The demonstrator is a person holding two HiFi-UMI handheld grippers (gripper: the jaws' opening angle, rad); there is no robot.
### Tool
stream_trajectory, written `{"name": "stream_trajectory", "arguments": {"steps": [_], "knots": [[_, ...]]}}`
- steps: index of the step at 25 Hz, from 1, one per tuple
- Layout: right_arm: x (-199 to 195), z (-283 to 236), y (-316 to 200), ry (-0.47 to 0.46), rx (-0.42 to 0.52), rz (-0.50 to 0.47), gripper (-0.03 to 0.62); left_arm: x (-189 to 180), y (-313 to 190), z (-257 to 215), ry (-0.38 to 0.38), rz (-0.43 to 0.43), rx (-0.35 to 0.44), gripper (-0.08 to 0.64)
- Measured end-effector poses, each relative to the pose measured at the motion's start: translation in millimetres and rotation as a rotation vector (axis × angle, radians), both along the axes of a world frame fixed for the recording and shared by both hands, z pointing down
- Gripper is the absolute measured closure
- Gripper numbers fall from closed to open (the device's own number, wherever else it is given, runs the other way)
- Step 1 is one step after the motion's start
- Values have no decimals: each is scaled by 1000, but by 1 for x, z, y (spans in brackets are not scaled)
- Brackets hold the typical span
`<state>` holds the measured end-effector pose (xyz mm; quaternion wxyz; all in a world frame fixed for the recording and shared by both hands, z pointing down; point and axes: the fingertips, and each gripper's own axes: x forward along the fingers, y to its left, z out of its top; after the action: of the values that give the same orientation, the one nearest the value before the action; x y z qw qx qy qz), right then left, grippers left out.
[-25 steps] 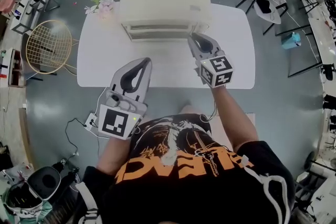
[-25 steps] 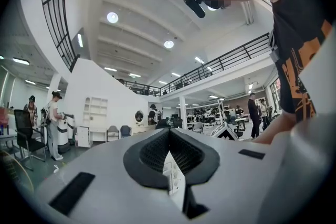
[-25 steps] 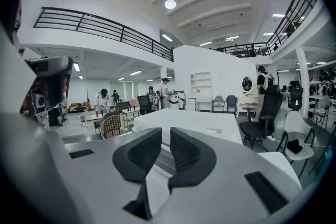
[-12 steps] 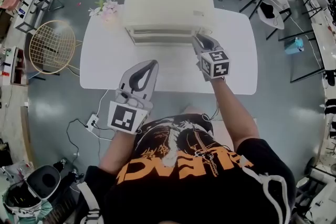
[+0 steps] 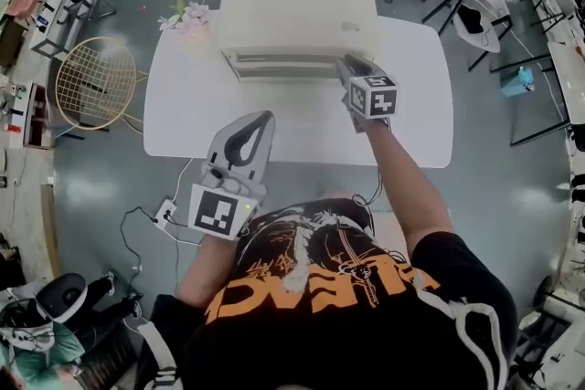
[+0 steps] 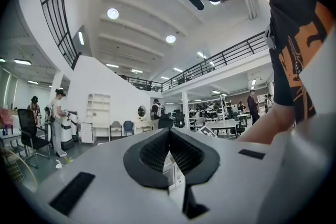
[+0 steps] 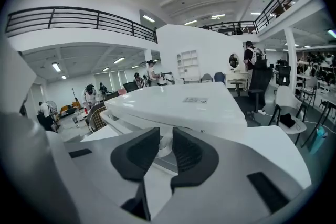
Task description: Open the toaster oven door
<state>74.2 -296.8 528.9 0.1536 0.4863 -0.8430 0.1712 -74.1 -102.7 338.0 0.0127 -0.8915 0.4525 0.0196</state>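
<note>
1. Right now the white toaster oven sits at the far side of the white table with its front turned toward me. Its door looks shut, lying flat against the body.
2. My right gripper is at the oven's front right corner, close to the front face. I judge it is there because the door's edge or handle is what it has to catch.
3. Its jaws are opening, with a clear gap between the pads, and they press on nothing. In the right gripper view, part of the oven's front shows through the gap beyond the tips. I can't tell whether that part is the handle.
4. My left gripper is held back over the table's near edge, well apart from the oven. Its jaws meet at the tips and hold nothing. Its camera tilts up toward the ceiling, so I read it as parked, probably to keep clear of where the door would swing down.
5. I'd call this the approach, with the door not yet touched. The next move needs the open jaws to go around the handle or top lip, then clamp before any pull.
6. One risk I see is the oven sliding on the smooth tabletop if the pull doesn't follow the hinge. The left gripper is free to steady the oven.
</note>
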Motion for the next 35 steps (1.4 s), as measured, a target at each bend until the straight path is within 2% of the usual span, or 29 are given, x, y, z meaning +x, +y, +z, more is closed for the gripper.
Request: {"name": "stream_trajectory", "arguments": {"steps": [4,9,14,21,35], "knots": [[1,3,-6,-34,-30,25,492,-2,-1,1,0,-6,-8,538],[7,2,-9,-64,-124,62,454,-2,1,4,-22,-5,-9,538],[-2,3,-7,-34,-123,17,506,-2,4,4,-2,-1,-15,538],[-1,4,-4,-111,-195,5,509,1,8,4,8,12,-18,540],[-4,31,61,-96,-207,-38,505,10,16,4,7,62,-14,540]]}}
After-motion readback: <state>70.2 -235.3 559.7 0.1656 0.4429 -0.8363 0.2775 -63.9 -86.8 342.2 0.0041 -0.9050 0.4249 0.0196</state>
